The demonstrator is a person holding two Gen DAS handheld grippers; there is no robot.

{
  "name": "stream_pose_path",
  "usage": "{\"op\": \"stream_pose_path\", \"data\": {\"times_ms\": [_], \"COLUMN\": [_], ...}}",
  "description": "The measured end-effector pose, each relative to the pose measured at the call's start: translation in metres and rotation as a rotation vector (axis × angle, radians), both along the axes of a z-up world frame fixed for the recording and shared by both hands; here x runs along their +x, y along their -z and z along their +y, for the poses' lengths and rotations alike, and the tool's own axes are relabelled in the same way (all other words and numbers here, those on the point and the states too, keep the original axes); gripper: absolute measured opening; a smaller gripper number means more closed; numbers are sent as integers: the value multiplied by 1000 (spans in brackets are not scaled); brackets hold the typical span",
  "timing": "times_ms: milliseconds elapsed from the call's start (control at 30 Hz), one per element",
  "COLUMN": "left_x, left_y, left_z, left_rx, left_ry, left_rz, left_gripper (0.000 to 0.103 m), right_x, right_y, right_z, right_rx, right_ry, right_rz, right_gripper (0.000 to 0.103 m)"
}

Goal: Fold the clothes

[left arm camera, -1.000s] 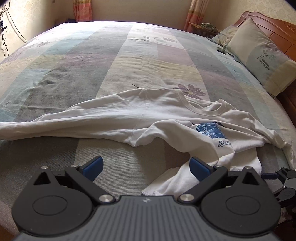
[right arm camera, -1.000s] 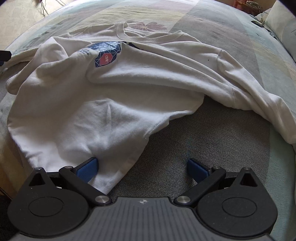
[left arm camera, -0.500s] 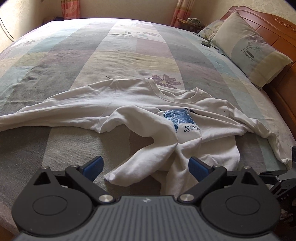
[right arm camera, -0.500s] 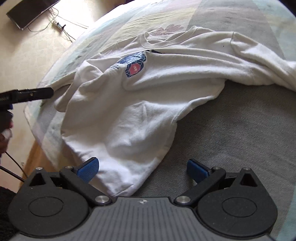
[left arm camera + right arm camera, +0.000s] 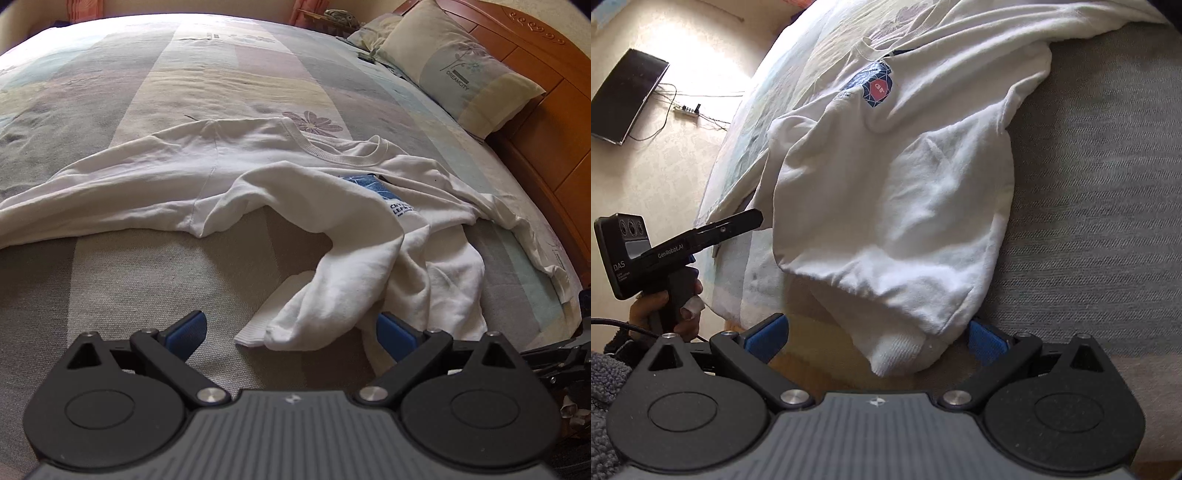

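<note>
Blue-padded left gripper (image 5: 291, 334) stands wide open, the sweatshirt's (image 5: 258, 173) cuff lying loose between its fingers. The right gripper (image 5: 875, 338) gapes likewise around the hem overhanging the bed (image 5: 147, 258) edge.

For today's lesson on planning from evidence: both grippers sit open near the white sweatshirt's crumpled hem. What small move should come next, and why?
Probably ease the right gripper forward and close on the ribbed hem of the white sweatshirt: its jaws stand open with that hem hanging between them, unheld.
</note>
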State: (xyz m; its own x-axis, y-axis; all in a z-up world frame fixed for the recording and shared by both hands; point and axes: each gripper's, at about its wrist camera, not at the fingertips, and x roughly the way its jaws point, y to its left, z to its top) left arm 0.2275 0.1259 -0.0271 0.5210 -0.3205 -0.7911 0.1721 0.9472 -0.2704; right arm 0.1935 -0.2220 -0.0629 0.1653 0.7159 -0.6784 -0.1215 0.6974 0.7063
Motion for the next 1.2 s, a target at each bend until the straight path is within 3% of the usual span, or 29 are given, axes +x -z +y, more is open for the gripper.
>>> {"op": "stream_pose_path", "data": {"times_ms": [100, 233, 400, 567, 600, 633, 667, 700, 833, 967, 1200], "left_x": [4, 10, 16, 21, 20, 20, 19, 17, 2, -6, 3], "left_y": [3, 2, 9, 24, 28, 32, 35, 37, 43, 42, 38], "left_z": [12, 18, 14, 11, 11, 10, 8, 5, -6, -11, -26], "left_rx": [-29, -100, -162, -210, -219, -219, -194, -147, 79, 204, 227], "left_ry": [44, 124, 217, 287, 302, 320, 346, 376, 522, 608, 639], "left_rz": [0, -3, -14, -33, -46, -61, -83, -118, -289, -387, -346], "left_gripper": [98, 98, 98, 97, 95, 86, 77, 61, 42, 33, 31], "right_x": [-14, -22, -19, -35, -36, -35, -34, -33, -24, -14, -18], "right_y": [8, 17, 18, 32, 32, 31, 30, 28, 22, 19, 26], "right_z": [-5, -24, -11, -17, -16, -13, -10, -7, 6, 19, 17], "right_rx": [57, 195, 189, 282, 273, 253, 233, 215, 141, 92, 166], "right_ry": [137, 339, 426, 536, 545, 543, 541, 536, 500, 453, 463], "right_rz": [-24, 8, -42, -24, -15, -4, 7, 15, 36, 39, 6], "right_gripper": [103, 103, 103, 103, 103, 103, 103, 103, 103, 103, 103]}}
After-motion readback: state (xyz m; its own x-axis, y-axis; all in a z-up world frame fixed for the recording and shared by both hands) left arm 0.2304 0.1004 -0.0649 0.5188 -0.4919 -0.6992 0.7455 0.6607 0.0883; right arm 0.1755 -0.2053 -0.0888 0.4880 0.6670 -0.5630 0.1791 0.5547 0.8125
